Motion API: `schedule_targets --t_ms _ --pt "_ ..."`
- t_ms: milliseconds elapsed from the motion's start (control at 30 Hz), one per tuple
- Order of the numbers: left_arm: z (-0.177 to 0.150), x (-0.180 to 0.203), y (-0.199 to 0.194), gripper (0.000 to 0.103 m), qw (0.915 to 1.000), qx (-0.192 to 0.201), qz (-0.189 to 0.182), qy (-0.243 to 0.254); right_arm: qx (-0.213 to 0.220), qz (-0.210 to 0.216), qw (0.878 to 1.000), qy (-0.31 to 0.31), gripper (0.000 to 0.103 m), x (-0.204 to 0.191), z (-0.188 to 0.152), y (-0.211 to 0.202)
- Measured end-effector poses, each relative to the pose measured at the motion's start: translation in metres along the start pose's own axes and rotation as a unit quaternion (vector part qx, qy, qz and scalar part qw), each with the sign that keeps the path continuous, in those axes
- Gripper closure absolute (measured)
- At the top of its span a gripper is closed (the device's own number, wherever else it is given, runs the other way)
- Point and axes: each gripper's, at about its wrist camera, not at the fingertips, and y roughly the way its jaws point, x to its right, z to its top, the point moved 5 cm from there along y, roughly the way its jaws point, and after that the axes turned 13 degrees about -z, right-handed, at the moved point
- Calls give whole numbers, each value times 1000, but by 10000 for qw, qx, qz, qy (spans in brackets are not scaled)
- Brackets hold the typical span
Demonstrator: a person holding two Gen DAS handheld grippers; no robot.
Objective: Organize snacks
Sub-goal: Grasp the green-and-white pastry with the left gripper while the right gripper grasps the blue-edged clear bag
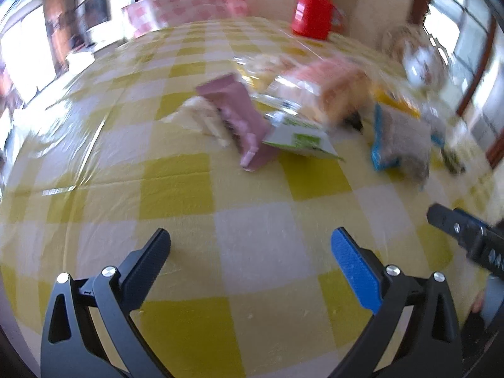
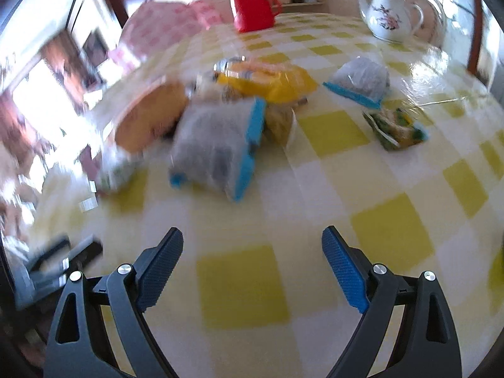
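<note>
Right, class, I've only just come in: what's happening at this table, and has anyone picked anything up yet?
Nothing is picked up yet. A person holds two grippers above a yellow checked tablecloth; the left gripper and right gripper are both open and empty. Ahead lies an unsorted heap of snack packets, including a pink packet and a blue-edged bag. A red jug and white teapot stand behind.

left gripper | right gripper | black frames, blue pads, silver screws
</note>
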Motion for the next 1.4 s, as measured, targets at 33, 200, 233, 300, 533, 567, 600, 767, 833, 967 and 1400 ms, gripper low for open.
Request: schedule_targets --t_ms 33,200,233,300,533,567,600,767,833,967,1400 --pt "0 -5 -4 1 9997 113 -34 -201 69 11 10000 71 16 -6 5 1" --pt "3 -34 -20 1 9911 694 -272 -1098 289 -470 9985 9 16 -45 29 11" --pt "3 -35 -20 1 9907 719 -260 -1124 317 -679 9972 -40 16 -52 32 17" --pt "4 -33 -19 1 9909 739 -204 -1106 193 -901 9956 -170 17 -57 34 30" --pt "3 -32 -21 1 9930 712 -174 -931 333 -593 9974 -225 39 -35 29 21" --pt "4 -30 -21 1 9935 705 -187 -873 314 -486 9981 -199 46 -29 28 18" --pt "4 -25 -21 1 9944 717 -191 -756 348 -403 9985 -149 47 -23 27 12" --pt "11 7 -9 1 9984 501 -267 -73 733 -110 9972 -65 66 3 20 -22" --pt "17 19 3 1 9989 317 -301 156 790 -92 9968 -53 74 12 18 -26" --pt "37 44 21 1 9963 215 -130 824 615 109 9980 -114 73 23 13 -25" --pt "63 61 75 4 9837 -321 99 1765 93 -74 9999 58 16 47 1 -2"
